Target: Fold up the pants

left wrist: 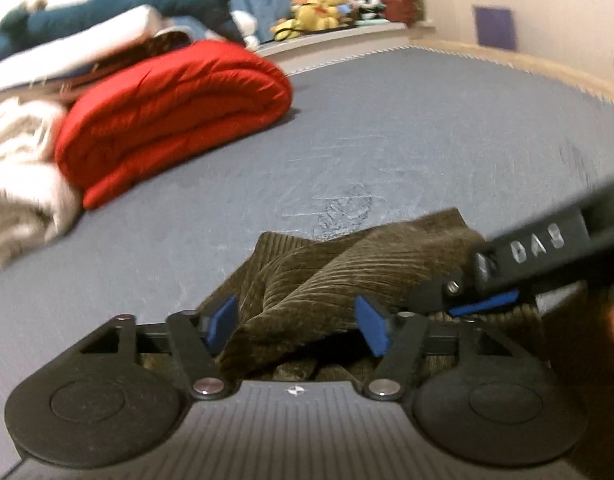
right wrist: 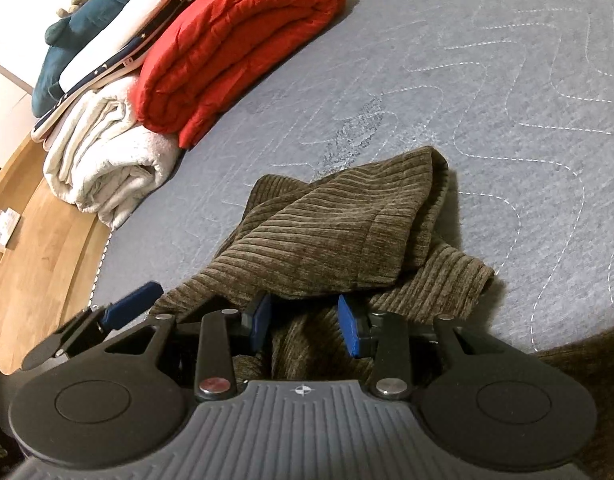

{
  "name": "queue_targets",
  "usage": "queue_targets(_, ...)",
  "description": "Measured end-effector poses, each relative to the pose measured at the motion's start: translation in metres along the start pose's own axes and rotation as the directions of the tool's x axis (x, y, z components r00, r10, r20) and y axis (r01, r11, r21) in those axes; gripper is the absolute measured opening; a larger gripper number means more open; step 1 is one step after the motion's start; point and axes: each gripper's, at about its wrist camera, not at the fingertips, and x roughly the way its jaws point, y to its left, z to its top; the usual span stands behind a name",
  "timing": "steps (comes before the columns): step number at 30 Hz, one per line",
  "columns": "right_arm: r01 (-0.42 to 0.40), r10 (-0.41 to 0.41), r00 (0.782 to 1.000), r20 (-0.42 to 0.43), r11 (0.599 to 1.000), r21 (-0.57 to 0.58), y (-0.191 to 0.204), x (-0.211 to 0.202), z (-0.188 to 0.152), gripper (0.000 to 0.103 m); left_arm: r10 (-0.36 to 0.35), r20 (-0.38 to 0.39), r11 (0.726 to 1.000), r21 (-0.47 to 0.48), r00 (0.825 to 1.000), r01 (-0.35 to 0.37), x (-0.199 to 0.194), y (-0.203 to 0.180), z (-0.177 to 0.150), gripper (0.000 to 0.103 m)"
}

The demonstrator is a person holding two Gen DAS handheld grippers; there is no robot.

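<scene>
Straddling bunched pants [right wrist: 331, 236], both jaws apart, shark [left wrist: 119, 12] left-view only, seemingly ungripped.

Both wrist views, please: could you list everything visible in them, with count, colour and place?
pants: one, olive-brown corduroy, bunched on the mattress by both grippers
mattress: one, grey quilted, under everything
red blanket: one, folded, far left on the mattress
white blanket: one, folded, at the mattress edge beside the red one
pillow: one, white, stacked behind the blankets
shark toy: one, teal, on the pillow
soft toys: several, yellow and mixed, on a far ledge
floor: wood, left of the mattress
left gripper: black with blue pads, jaws apart with cloth between
right gripper: black with blue pads, jaws apart over cloth
</scene>
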Motion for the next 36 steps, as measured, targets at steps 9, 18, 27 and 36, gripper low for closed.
queue_targets(9, 0.0, 0.0, 1.0, 0.002, 1.0, -0.006, 0.002, 0.001, -0.001, 0.042, 0.012, -0.018, 0.999, 0.047, 1.0, -0.011, 0.005, -0.005, -0.001, 0.025)
queue_targets(18, -0.005, 0.005, 1.0, 0.016, 1.0, -0.002, 0.002, -0.002, 0.0, 0.043, -0.065, -0.036, 0.985, -0.16, 0.997, 0.058, 0.0, 0.024, 0.009, 0.013)
queue_targets(27, -0.003, 0.003, 1.0, 0.022, 1.0, 0.0, 0.0, -0.001, -0.001, 0.043, -0.157, -0.03, 0.912, -0.389, 0.987, 0.133, -0.004, 0.054, 0.009, 0.011)
queue_targets(36, 0.001, -0.001, 1.0, 0.031, 1.0, 0.007, 0.002, -0.001, -0.001, 0.046, -0.214, 0.02, 0.866, -0.459, 0.977, 0.199, -0.015, 0.062, 0.012, 0.009)
